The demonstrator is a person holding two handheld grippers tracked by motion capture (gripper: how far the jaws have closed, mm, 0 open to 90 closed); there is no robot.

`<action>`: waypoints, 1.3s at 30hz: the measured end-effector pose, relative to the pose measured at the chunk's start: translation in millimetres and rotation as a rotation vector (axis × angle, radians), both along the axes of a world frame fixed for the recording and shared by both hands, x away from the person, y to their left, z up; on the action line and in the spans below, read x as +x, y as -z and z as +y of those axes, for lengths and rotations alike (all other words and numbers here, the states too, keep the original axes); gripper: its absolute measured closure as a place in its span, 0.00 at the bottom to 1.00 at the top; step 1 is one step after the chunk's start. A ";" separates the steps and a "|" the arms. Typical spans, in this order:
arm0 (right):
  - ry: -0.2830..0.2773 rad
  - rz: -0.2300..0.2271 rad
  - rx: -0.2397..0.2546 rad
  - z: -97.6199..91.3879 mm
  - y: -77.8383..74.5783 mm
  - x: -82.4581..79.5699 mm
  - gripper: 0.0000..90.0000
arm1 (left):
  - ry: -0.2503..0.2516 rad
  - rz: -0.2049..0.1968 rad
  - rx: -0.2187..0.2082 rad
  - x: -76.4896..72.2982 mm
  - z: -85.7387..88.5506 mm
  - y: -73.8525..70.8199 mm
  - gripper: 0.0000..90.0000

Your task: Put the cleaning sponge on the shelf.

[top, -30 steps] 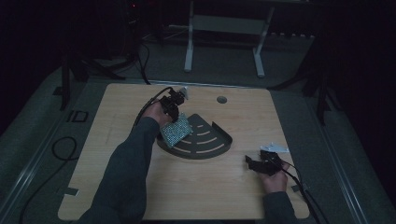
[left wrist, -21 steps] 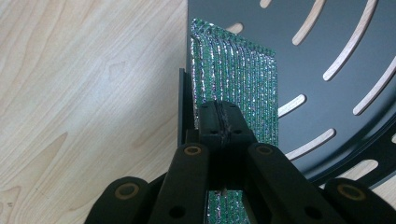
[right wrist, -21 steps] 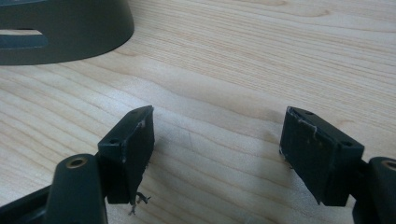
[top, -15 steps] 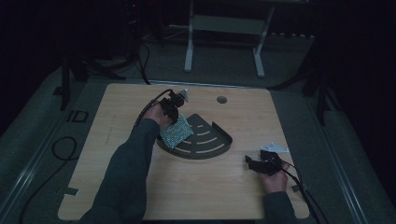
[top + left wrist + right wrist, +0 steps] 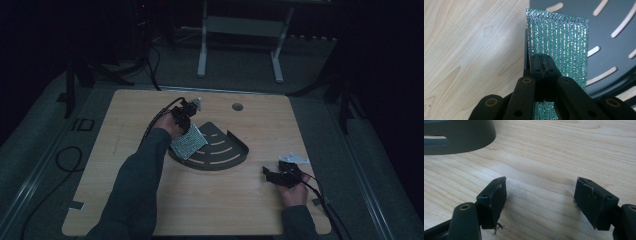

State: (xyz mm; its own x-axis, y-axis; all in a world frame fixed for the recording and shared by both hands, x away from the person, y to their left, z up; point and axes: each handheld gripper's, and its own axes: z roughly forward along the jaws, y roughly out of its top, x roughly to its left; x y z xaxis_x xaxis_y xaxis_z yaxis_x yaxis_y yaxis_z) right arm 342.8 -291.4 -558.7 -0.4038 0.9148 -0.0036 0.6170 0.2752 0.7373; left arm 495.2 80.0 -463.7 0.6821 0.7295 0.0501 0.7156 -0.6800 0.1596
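The sparkly green scrubbing cloth is pinched tight in the left gripper over the dark slotted tray mid-tabletop; the right gripper rests wide open, holding nothing.

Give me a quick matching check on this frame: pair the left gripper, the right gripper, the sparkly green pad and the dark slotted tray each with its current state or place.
Things:
1. left gripper
2. right gripper
3. sparkly green pad
4. dark slotted tray

States or places:
A. jaws wide apart with nothing between them, near the table's right edge
B. lies on the middle of the wooden table
C. shut on the pad
D. held over the tray's left edge

Pairs: 1-C, 2-A, 3-D, 4-B
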 end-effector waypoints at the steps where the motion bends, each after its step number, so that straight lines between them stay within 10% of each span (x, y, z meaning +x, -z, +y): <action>1: 0.000 0.000 0.000 0.0 0.0 0.0 0.28 | 0.000 0.000 0.000 0.0 0.0 0.0 0.99; 21: -0.001 0.000 0.000 -0.1 0.0 0.1 0.28 | -0.025 0.005 0.028 2.4 5.3 6.2 0.99; 39: -0.001 0.000 0.000 0.0 0.0 0.1 0.28 | -0.043 -0.016 -0.123 -1.5 36.7 -14.7 0.88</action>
